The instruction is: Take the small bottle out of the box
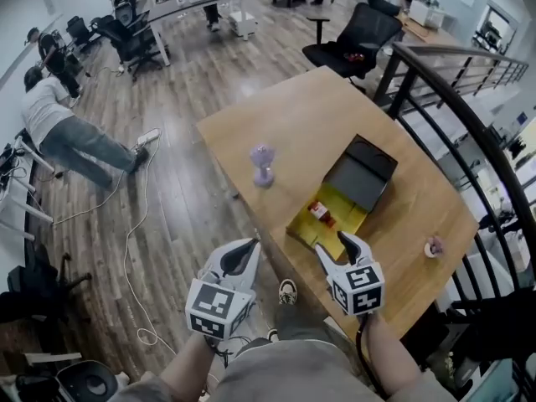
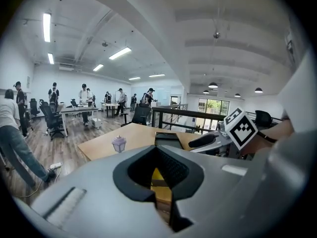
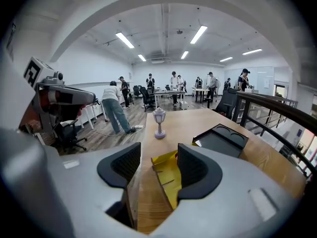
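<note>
Yellow box (image 1: 346,217) lies open by the table's (image 1: 293,124) near edge, small bottle (image 1: 318,211) inside. The right gripper (image 1: 347,238) — jaws apart, gripping nothing — hovers at its near rim; the left gripper (image 1: 249,244), jaws together, is off the edge. I would lower 1 jaw either side of the bottle, clear of the walls.

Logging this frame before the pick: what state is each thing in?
Yellow box: open, black lid flipped back.
Small bottle: lying inside the box.
Purple lantern: upright on table.
Left hand-held gripper: shut, empty.
Right hand-held gripper: open, nothing gripped.
</note>
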`<state>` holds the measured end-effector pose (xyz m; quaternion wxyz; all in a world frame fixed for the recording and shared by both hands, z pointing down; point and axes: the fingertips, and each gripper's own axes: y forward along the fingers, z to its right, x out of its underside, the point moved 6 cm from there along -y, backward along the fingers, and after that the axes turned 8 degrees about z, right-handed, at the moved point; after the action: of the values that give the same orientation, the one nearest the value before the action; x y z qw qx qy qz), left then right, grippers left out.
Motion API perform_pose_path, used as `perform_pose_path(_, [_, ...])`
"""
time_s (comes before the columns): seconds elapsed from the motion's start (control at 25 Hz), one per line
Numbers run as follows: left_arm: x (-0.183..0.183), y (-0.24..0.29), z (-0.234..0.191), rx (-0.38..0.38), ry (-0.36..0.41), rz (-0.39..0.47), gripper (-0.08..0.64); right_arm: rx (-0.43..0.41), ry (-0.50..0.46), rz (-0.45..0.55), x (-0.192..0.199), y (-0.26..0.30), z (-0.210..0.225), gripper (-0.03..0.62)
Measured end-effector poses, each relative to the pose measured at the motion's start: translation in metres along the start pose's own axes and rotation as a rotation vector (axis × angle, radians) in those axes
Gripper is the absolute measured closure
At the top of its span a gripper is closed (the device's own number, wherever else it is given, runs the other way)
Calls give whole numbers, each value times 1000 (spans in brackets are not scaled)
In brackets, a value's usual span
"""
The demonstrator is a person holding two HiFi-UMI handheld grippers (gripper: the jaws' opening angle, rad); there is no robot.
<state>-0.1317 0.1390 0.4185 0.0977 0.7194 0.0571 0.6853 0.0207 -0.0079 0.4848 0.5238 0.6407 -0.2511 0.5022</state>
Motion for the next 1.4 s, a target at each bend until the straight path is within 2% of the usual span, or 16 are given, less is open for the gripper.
perform_pose_path(0.24, [9,75,-18,58,-11,-112,560,-15,15,-123,14,58,42,374])
perform_pose_path(0.52, [23,140,-36,88,-30,-217,560,-34,22,-237,36,108,83,373])
perform_pose_path(0.92, [44,210,-44,156,-20,-322,560,-79,26,-385,65,161,107,373])
perform_pose_path(1.16, [58,238,-52,240,-5,-377,560,-65,20,-465,80,180,109,373])
perform_pose_path(1.4, [66,260,-62,361,-1,-443,560,-12,7,-543,91,197,106,373])
